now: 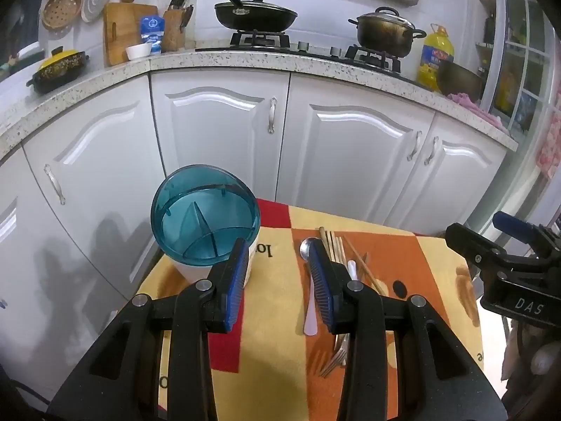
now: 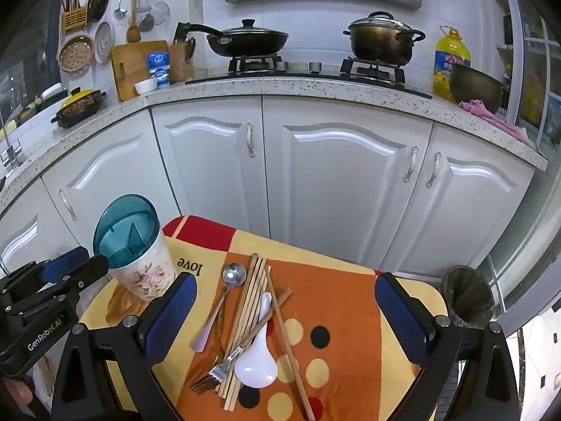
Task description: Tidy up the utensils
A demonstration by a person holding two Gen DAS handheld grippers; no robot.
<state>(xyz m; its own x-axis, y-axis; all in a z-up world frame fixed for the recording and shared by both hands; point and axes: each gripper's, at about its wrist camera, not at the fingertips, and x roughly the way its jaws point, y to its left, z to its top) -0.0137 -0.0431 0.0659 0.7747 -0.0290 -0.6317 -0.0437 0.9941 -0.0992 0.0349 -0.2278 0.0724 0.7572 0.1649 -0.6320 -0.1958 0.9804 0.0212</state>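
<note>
Overhead, a small table [image 2: 403, 291] carries a cloth patterned in orange, yellow and red with dots and the word "love"; it stands before white cabinet doors [image 2: 343, 189] under a speckled countertop [image 2: 315, 87], where a black pan [image 2: 247, 40] and a lidded pot [image 2: 380, 40] sit on the hob and a yellow oil bottle [image 2: 450, 59] stands to the right. At the table's far left corner stands a floral utensil holder [image 2: 140, 266] with a teal divided top, upright. Loose utensils lie in a crossed heap mid-cloth: a metal spoon [image 2: 231, 277] with a pale handle, a bundle of chopsticks [image 2: 249, 319], a white ceramic spoon [image 2: 257, 358] and a fork [image 2: 214, 373], possibly two stacked. The left gripper [image 1: 277, 277] hovers between holder and heap, jaws parted, holding nothing. The right gripper [image 2: 284, 319] hangs above the heap, jaws spread wide, empty.
</note>
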